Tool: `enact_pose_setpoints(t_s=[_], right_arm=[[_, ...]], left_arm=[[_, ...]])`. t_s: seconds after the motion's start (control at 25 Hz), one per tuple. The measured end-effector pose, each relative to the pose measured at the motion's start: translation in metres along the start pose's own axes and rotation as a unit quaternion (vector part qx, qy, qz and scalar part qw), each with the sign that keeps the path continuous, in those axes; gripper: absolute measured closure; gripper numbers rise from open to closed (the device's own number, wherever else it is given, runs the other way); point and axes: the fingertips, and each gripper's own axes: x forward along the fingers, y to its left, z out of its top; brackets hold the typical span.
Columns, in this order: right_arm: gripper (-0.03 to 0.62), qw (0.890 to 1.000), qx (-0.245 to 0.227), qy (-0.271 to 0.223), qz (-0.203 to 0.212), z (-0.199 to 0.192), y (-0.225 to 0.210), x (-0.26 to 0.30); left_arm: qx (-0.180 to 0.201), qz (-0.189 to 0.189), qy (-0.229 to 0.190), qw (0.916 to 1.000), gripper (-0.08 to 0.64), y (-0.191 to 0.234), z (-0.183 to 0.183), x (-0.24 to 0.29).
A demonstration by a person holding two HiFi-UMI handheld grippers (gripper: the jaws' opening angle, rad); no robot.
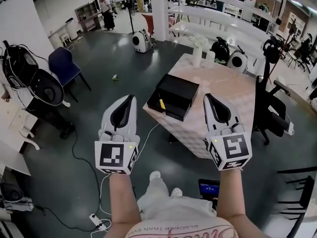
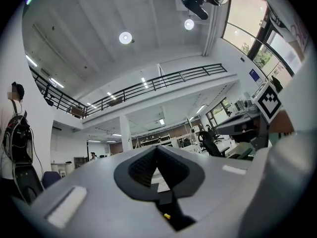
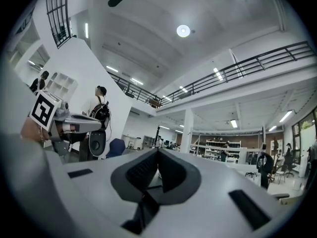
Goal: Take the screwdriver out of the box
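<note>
A black box (image 1: 176, 95) lies open on the near left corner of a pale checkered table (image 1: 223, 83). Inside it, along its front edge, lies a yellow-handled screwdriver (image 1: 162, 104). My left gripper (image 1: 131, 98) hangs over the floor just left of the box, shut and empty. To the right of the box my right gripper (image 1: 207, 97) reaches over the table's near edge, also shut with nothing in it. Both point forward at about the same height. In the left gripper view the left gripper (image 2: 157, 150) has its pads meeting, and the right gripper (image 3: 158, 152) shows the same in its own view.
A white vase (image 1: 197, 54) with flowers stands at the table's far side. A black office chair (image 1: 270, 108) is right of the table, a blue chair (image 1: 67, 66) far left. Cables and a power strip (image 1: 96, 222) lie on the dark floor. A person (image 1: 106, 11) stands far off.
</note>
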Motion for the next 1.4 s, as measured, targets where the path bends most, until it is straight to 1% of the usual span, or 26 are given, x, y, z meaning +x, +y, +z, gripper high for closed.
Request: enact_pose_setpoints(t_s=[0.16, 0.36, 0.48, 0.6, 0.64, 0.68, 0.8, 0.88, 0.92, 1.08, 1.24, 1.32, 1.4], right_arm=[[0.586, 1.0, 0.003, 0.006, -0.004, -0.008, -0.005, 0.021], [0.586, 1.0, 0.005, 0.022, -0.02, -0.016, -0.009, 0.059], [0.586, 1.0, 0.005, 0.023, -0.007, -0.019, -0.002, 0.088], [0.579, 1.0, 0.017, 0.021, 0.002, -0.024, 0.0, 0.116], [0.547, 1.0, 0.021, 0.022, 0.005, -0.026, 0.0, 0.126], [0.49, 0.999, 0.025, 0.025, 0.008, -0.028, 0.001, 0.136], [0.418, 0.999, 0.031, 0.028, 0.015, -0.035, 0.004, 0.163], [0.346, 0.999, 0.032, 0.032, 0.017, -0.039, 0.006, 0.181], [0.324, 0.999, 0.032, 0.036, 0.017, -0.042, 0.007, 0.19], [0.264, 0.997, 0.038, 0.062, 0.009, -0.057, 0.005, 0.22], [0.175, 0.995, 0.055, 0.081, -0.001, -0.072, 0.004, 0.247], [0.155, 0.994, 0.058, 0.091, -0.007, -0.079, 0.004, 0.259], [0.152, 0.992, 0.068, 0.103, -0.009, -0.085, 0.006, 0.269]], left_arm=[[-0.01, -0.001, 0.003, 0.9999, 0.549, 0.013, -0.014, 0.02], [-0.02, -0.014, -0.001, 0.9997, 0.549, 0.037, -0.031, 0.054], [-0.024, -0.021, -0.006, 0.9995, 0.549, 0.058, -0.041, 0.076], [-0.029, -0.026, -0.009, 0.9992, 0.549, 0.075, -0.053, 0.1], [-0.032, -0.028, -0.011, 0.999, 0.549, 0.081, -0.057, 0.108], [-0.036, -0.03, -0.012, 0.9989, 0.549, 0.087, -0.061, 0.116], [-0.044, -0.04, -0.013, 0.9981, 0.549, 0.101, -0.075, 0.138], [-0.047, -0.048, -0.013, 0.9977, 0.549, 0.109, -0.083, 0.153], [-0.05, -0.051, -0.012, 0.9974, 0.549, 0.113, -0.087, 0.159], [-0.062, -0.058, -0.01, 0.9963, 0.549, 0.129, -0.104, 0.185], [-0.069, -0.067, -0.007, 0.9953, 0.549, 0.144, -0.121, 0.203], [-0.073, -0.071, -0.004, 0.9948, 0.549, 0.15, -0.128, 0.211], [-0.076, -0.074, -0.002, 0.9944, 0.551, 0.158, -0.134, 0.217]])
